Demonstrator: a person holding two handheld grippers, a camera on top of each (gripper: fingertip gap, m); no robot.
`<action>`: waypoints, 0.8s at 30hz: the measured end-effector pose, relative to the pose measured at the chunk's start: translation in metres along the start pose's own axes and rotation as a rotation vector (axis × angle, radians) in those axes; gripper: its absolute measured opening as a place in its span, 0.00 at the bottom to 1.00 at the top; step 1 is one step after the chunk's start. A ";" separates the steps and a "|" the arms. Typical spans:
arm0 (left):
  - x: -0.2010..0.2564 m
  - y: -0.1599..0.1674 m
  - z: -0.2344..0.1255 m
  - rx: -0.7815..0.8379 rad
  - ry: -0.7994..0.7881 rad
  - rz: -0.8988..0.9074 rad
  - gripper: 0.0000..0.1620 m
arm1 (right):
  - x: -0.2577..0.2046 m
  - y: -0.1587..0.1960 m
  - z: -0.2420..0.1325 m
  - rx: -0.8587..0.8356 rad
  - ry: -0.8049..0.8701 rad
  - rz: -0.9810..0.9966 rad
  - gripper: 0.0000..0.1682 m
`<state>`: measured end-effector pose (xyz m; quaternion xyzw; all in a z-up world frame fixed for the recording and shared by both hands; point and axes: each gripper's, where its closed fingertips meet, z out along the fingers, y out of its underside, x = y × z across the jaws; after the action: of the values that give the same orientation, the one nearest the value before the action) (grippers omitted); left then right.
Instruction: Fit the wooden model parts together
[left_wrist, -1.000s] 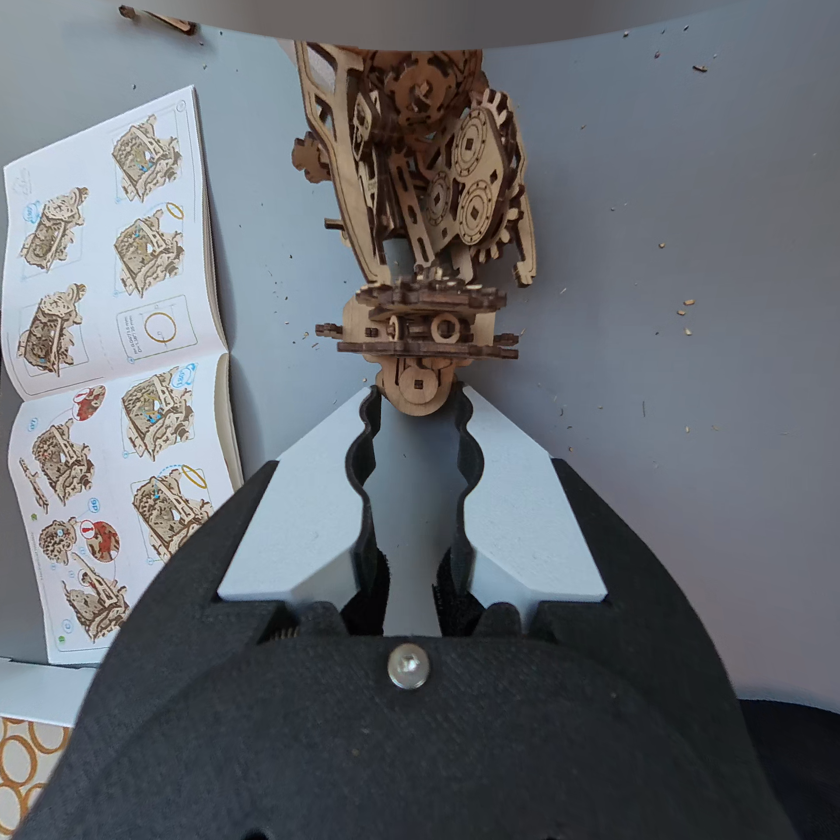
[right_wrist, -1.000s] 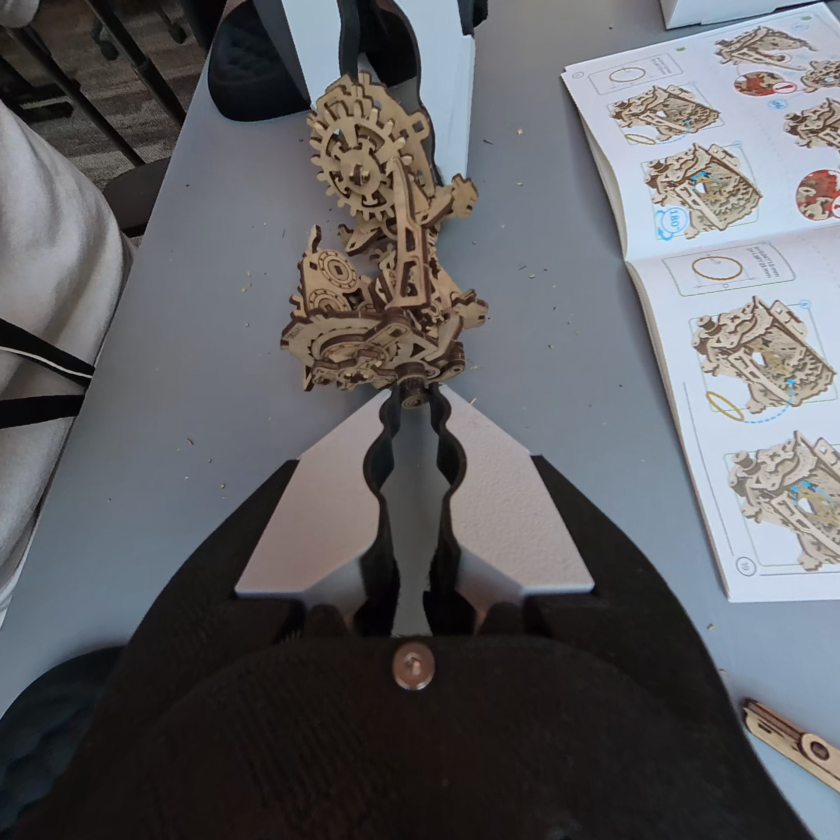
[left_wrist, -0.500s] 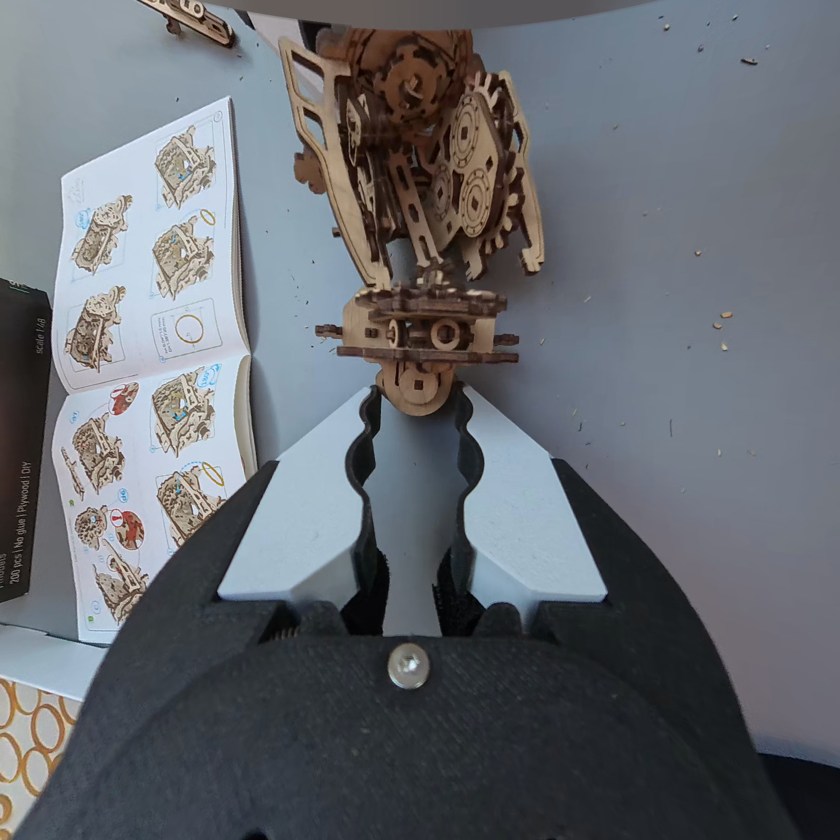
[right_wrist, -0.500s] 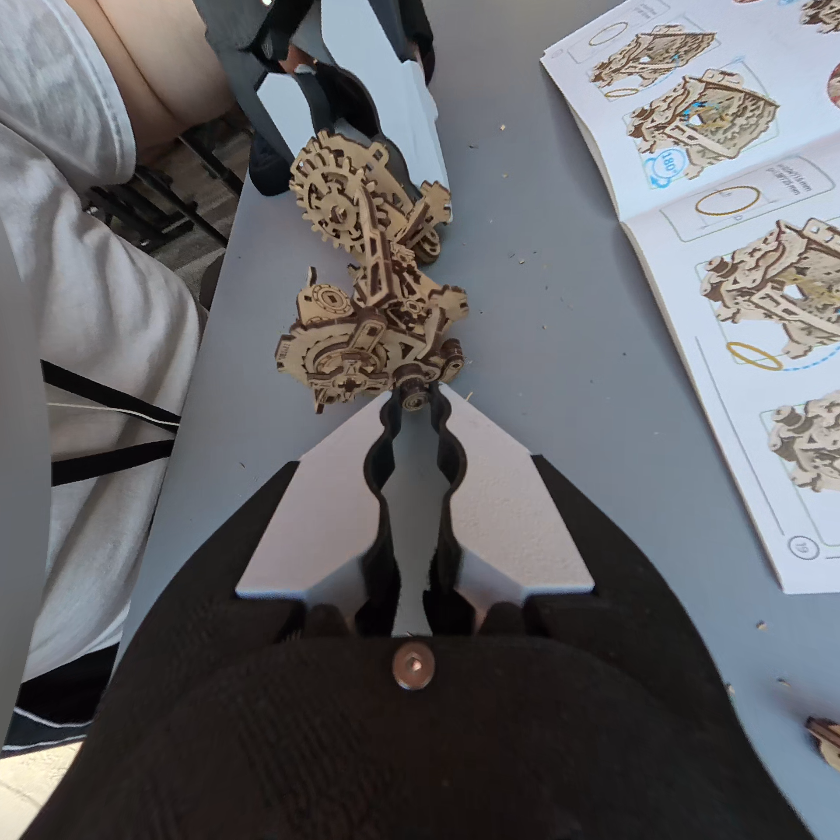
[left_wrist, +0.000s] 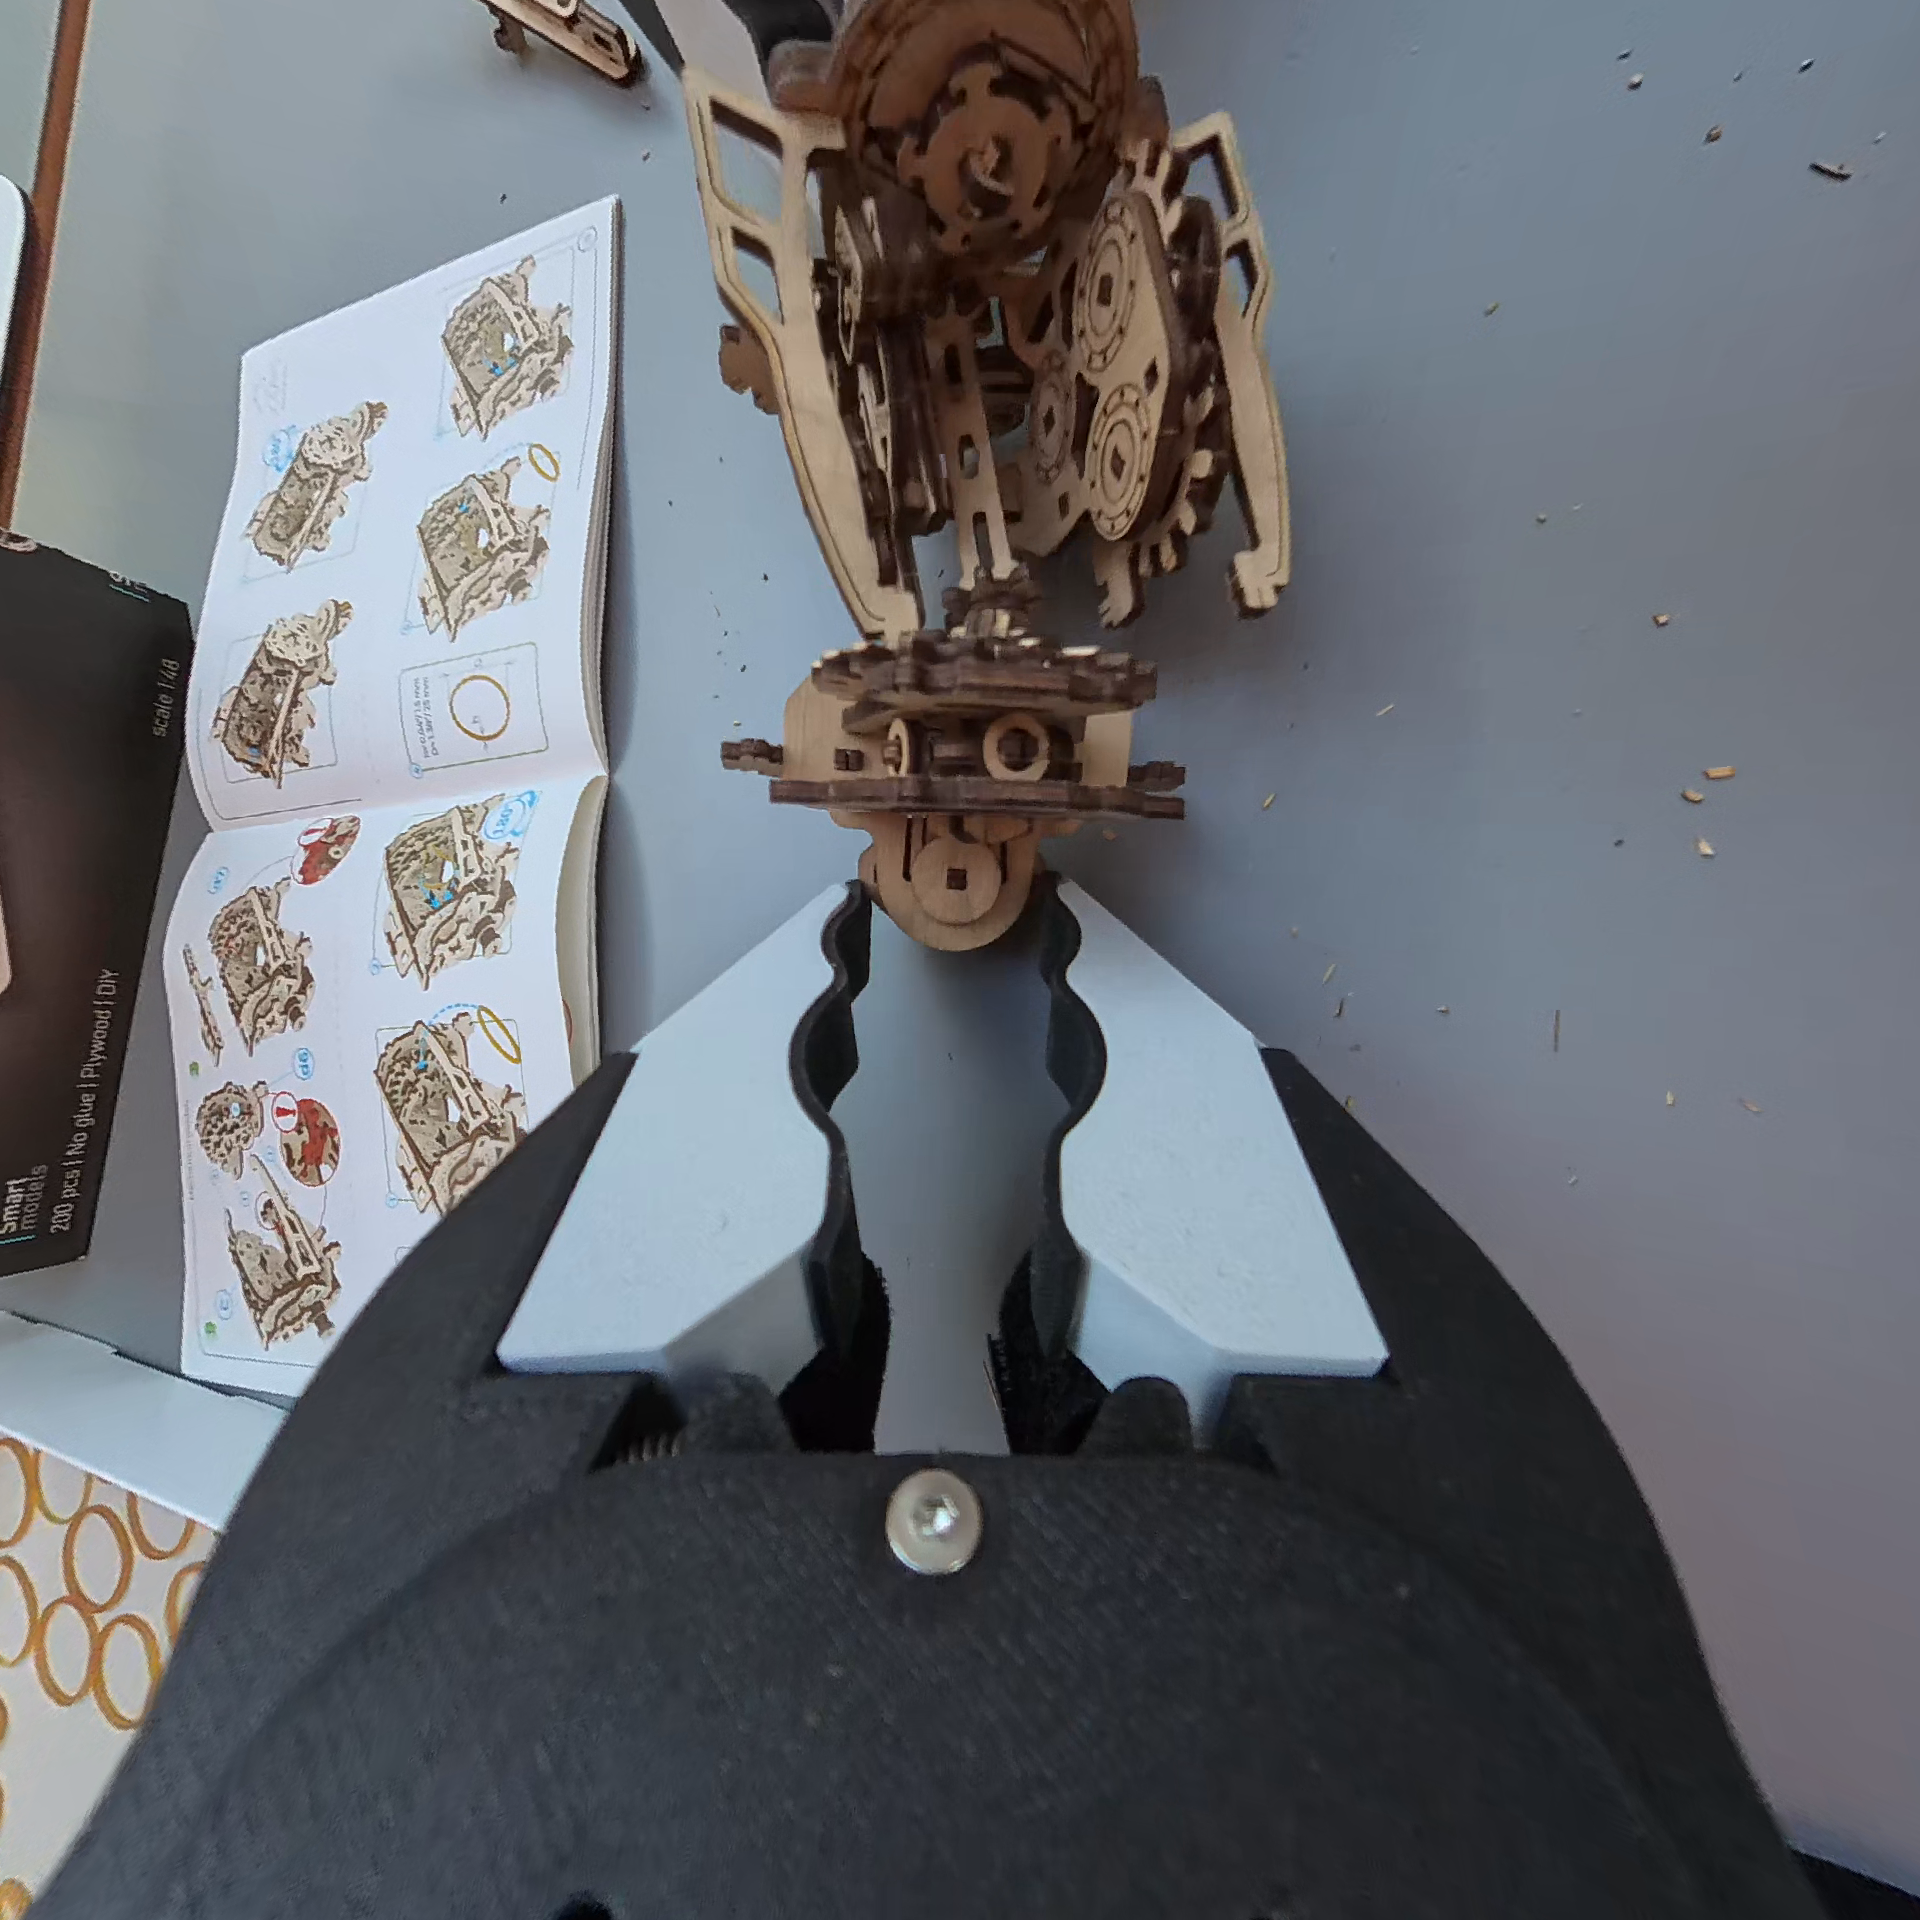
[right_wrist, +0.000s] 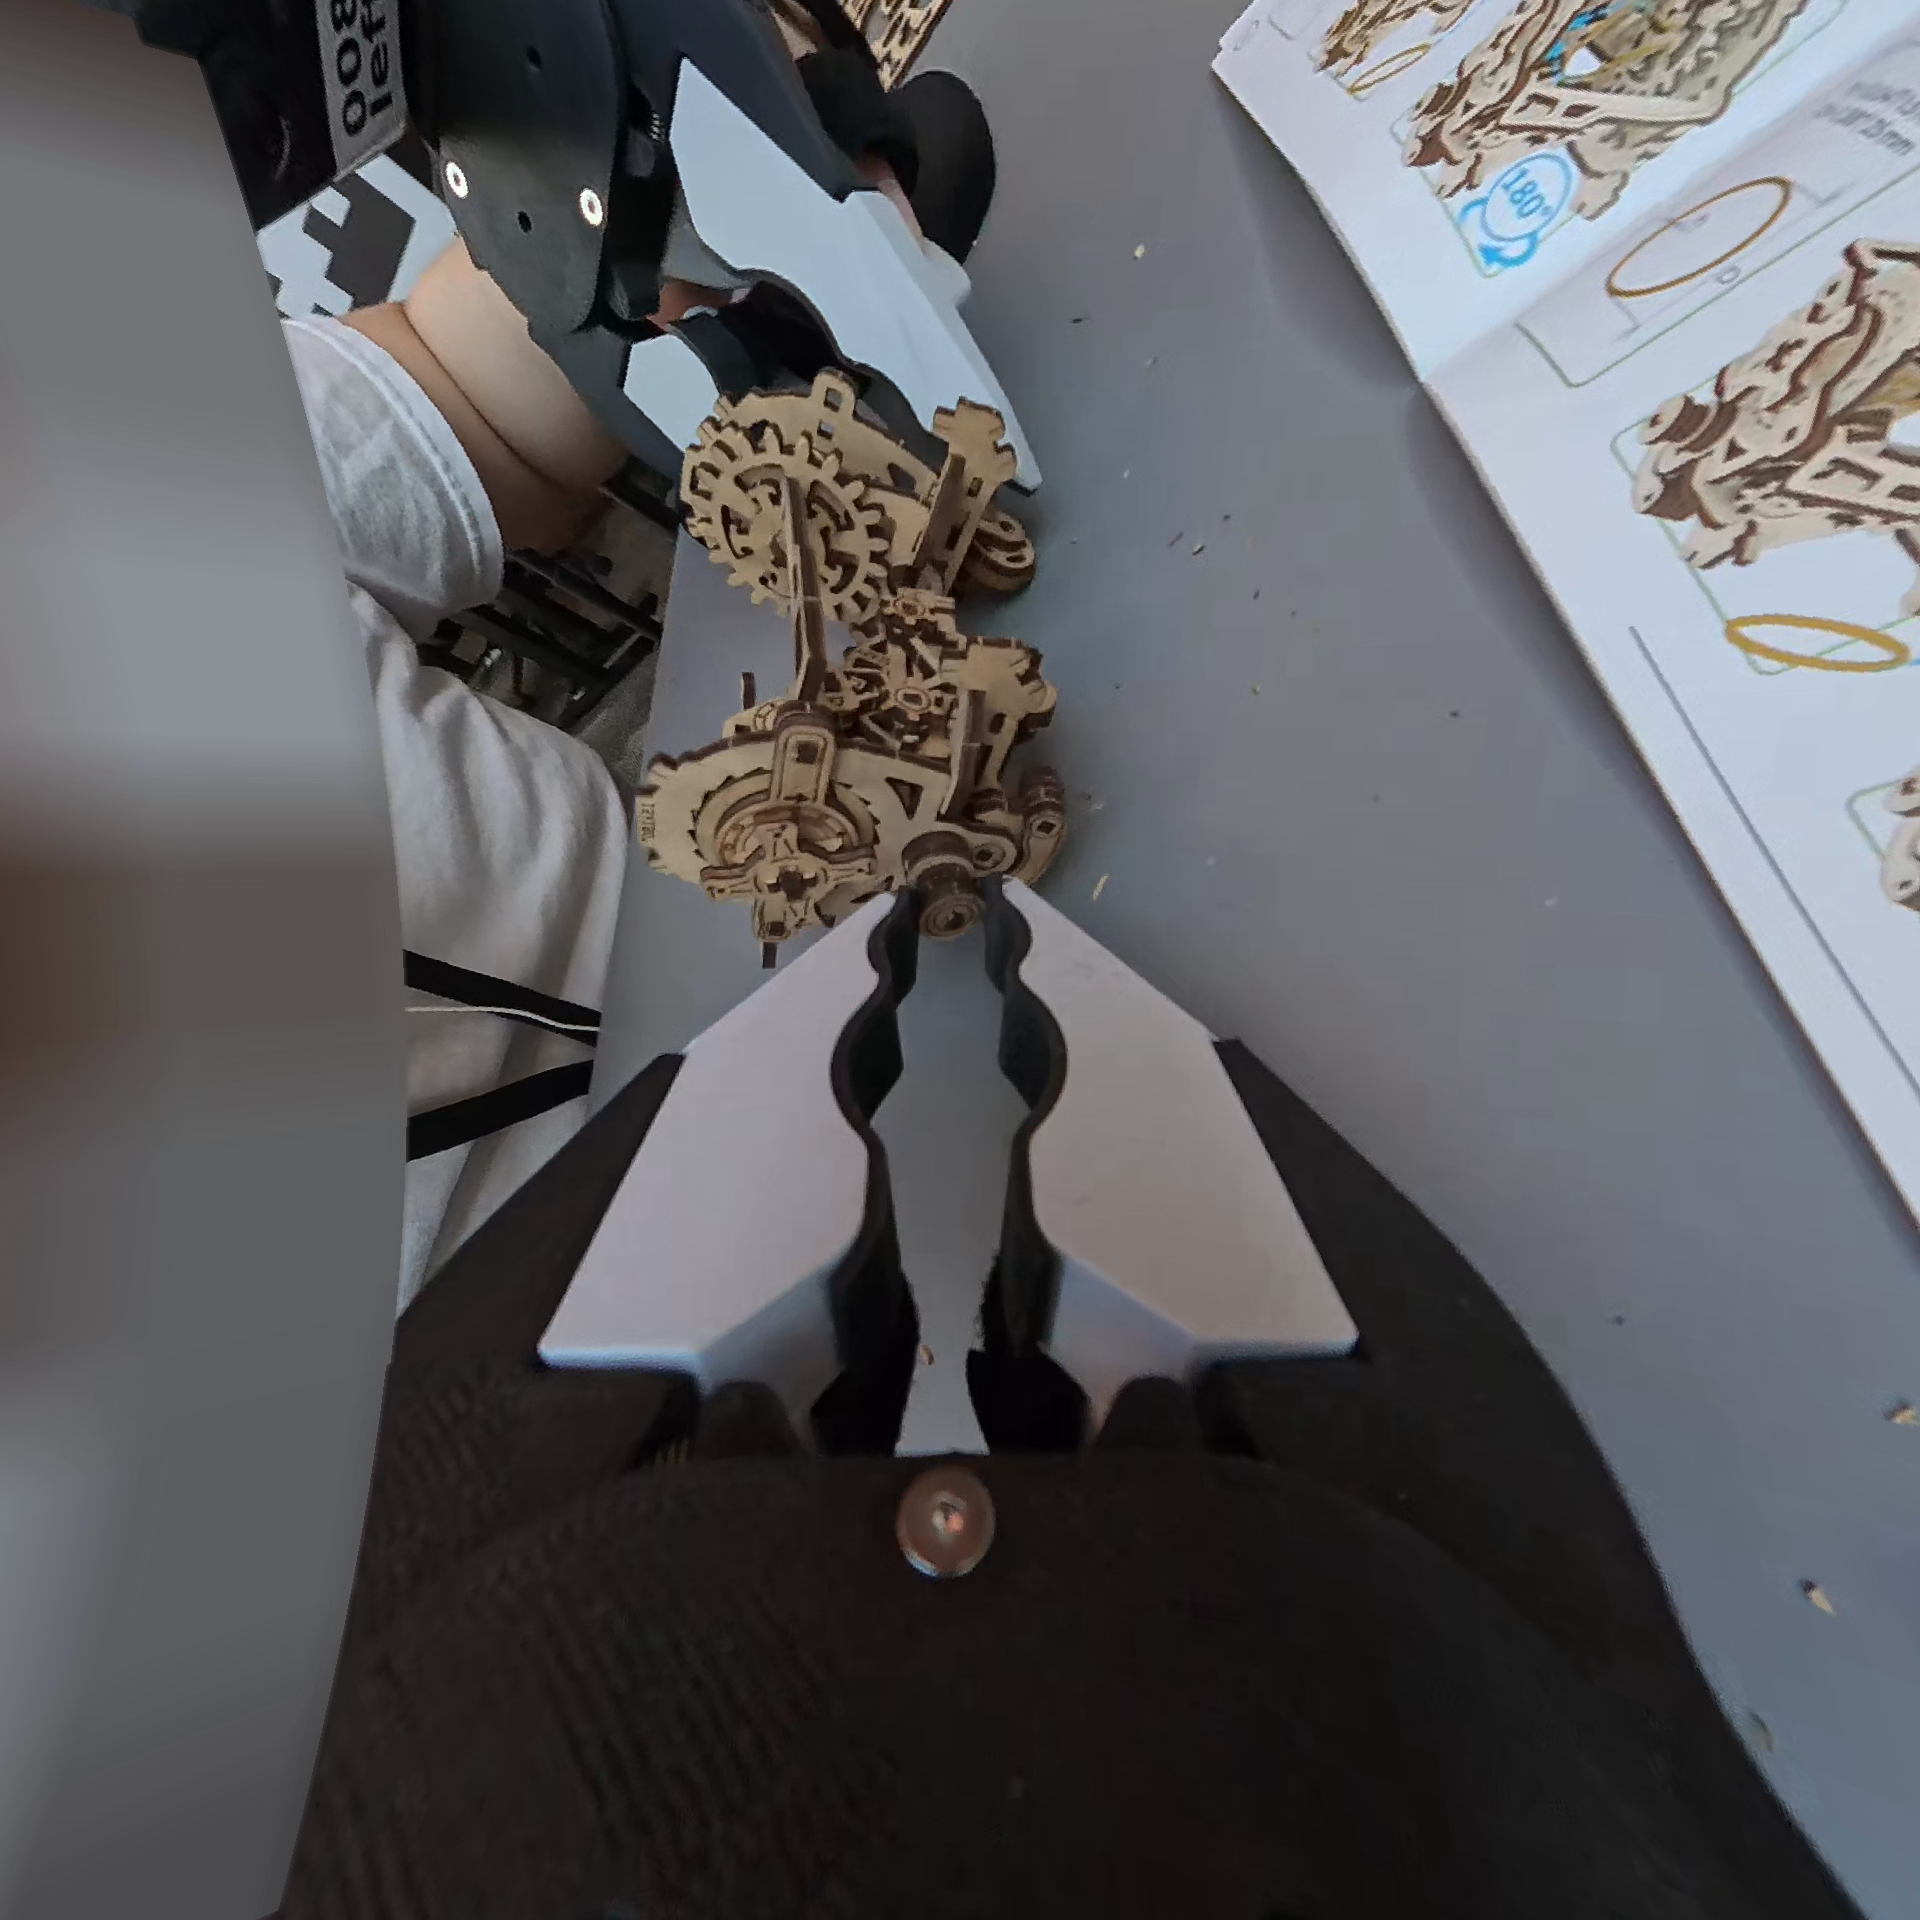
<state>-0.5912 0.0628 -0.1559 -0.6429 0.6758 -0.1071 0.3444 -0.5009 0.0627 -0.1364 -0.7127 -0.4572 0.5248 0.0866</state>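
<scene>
Gripping the wooden model (left_wrist: 977, 499) from opposite ends, left tool (left_wrist: 951, 914) and right tool (right_wrist: 948, 914) hold it above the table (left_wrist: 1558, 935).

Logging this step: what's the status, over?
Left gripper and right gripper both shut on wooden gear model, opposite ends. Model held above grey table. Instruction booklet alongside, nothing blocking.

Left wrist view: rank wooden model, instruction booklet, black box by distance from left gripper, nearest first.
1. Wooden model: at the left gripper tips, its round lower tab clamped between them.
2. Instruction booklet: lying open on the table, to the left.
3. Black box: farther left, past the booklet, at the picture's edge.
</scene>
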 end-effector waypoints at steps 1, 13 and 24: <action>0.000 0.000 0.000 0.001 0.000 -0.006 0.19 | -0.001 -0.001 -0.001 0.009 -0.019 0.017 0.07; -0.001 -0.007 -0.001 0.086 0.002 -0.067 0.19 | -0.007 -0.012 -0.009 0.094 -0.110 0.068 0.07; -0.006 -0.024 -0.006 0.199 -0.036 -0.088 0.19 | -0.013 -0.021 -0.015 0.155 -0.157 0.068 0.07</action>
<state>-0.5760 0.0633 -0.1355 -0.6365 0.6264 -0.1771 0.4137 -0.5009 0.0706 -0.1088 -0.6759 -0.3962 0.6153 0.0874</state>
